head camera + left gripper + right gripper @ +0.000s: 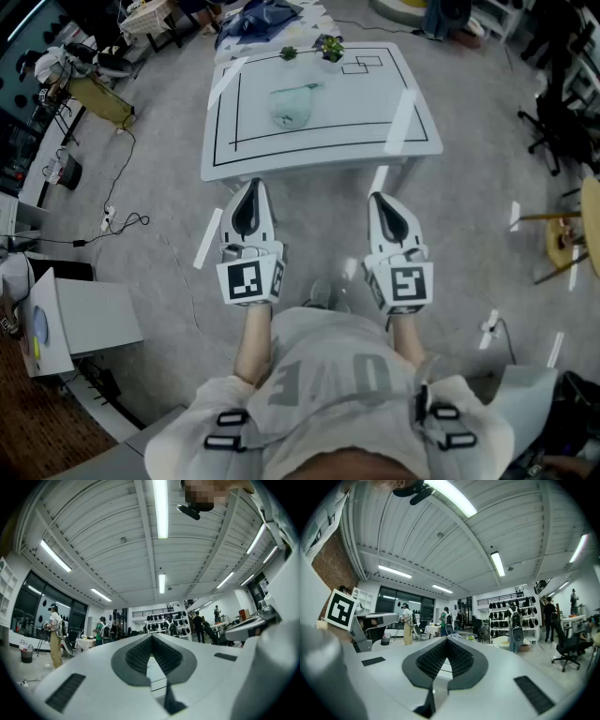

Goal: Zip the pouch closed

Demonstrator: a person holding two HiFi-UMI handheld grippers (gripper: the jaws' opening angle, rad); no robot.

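A pale green pouch lies near the middle of a white table marked with black lines, in the head view. Both grippers hang in front of the person's chest, short of the table's near edge and well apart from the pouch. My left gripper is shut with nothing in it, and its own view shows the ribbed pads closed together. My right gripper is likewise shut and empty, pads meeting. Both gripper views look out level across the room, and the pouch does not show in them.
Two small potted plants stand at the table's far edge. A chair is at the right, boxes and cables at the left on the grey floor. Several people stand far off in the room.
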